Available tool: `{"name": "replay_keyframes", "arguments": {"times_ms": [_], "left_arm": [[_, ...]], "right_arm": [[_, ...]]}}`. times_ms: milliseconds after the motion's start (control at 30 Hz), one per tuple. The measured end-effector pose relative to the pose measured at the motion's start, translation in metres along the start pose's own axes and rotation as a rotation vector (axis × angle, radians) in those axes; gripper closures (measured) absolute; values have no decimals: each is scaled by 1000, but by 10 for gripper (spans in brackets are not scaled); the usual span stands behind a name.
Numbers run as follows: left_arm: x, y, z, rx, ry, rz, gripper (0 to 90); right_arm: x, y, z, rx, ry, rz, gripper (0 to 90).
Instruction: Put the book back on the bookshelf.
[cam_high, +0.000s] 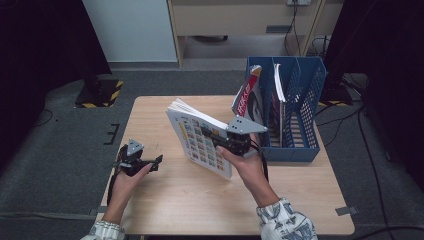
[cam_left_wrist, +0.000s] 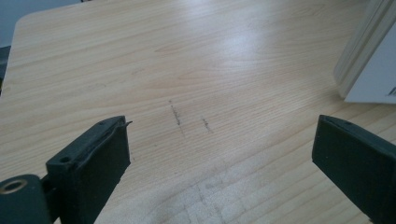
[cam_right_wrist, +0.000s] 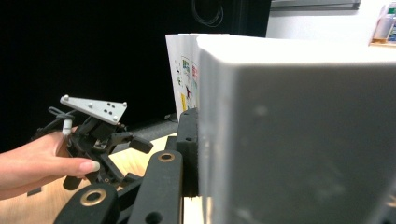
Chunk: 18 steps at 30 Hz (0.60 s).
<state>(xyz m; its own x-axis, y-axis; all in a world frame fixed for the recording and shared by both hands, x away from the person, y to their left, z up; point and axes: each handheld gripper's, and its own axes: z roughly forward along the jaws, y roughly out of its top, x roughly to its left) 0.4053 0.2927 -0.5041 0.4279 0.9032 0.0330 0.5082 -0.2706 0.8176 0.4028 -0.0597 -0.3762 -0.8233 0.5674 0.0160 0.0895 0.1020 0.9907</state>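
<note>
My right gripper (cam_high: 220, 141) is shut on a thick white book (cam_high: 197, 137) with a grid of small coloured pictures on its cover. It holds the book upright and tilted above the middle of the wooden table (cam_high: 175, 205). In the right gripper view one black pad (cam_right_wrist: 187, 135) presses against the book's page block (cam_right_wrist: 299, 140), which hides the other jaw. My left gripper (cam_high: 156, 164) rests low at the table's left side, open, with only bare wood between its jaws (cam_left_wrist: 223, 126). A corner of the book (cam_left_wrist: 369, 60) shows at the upper right of the left gripper view.
A blue file rack (cam_high: 305, 100) stands at the table's back right, just behind the book, with a red and white magazine (cam_high: 248, 95) and other thin books in its slots. Grey carpet and cables surround the table.
</note>
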Motion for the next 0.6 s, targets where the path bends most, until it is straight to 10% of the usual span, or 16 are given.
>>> {"name": "replay_keyframes", "arguments": {"times_ms": [600], "left_arm": [[-8,-8,16,96,18,34,41]], "right_arm": [[-11,4,-14,-19,-43,0,737]]}}
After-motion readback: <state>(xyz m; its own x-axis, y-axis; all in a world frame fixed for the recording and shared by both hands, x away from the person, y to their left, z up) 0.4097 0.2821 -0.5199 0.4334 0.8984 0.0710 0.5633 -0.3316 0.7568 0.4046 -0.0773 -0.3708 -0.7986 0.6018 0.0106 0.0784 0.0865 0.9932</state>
